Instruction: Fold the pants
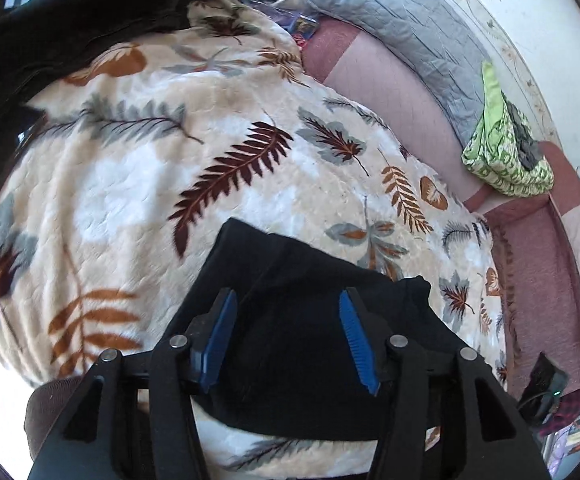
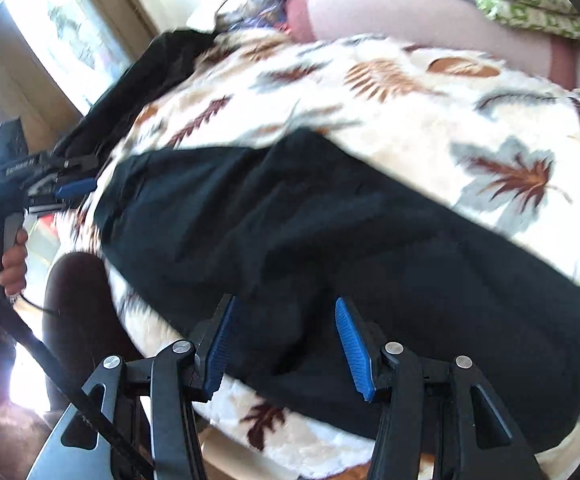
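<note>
The black pants [image 2: 330,240] lie on the leaf-print blanket [image 1: 170,160] of the bed, long axis running left to right between both tools. The right tool [image 2: 284,340] hovers directly over them, the left tool [image 1: 288,340] over one end; both gape apart, empty.

Legible text: one item only. A pale printed label runs along the dark body of the left gripper [image 2: 75,188], seen from the right wrist camera; motion blur leaves its letters unreadable, so no word or brand can be given. The green patterned cloth [image 1: 506,152] carries marks that may be letters or ornament; which cannot be told. Nothing else bears writing.
</note>
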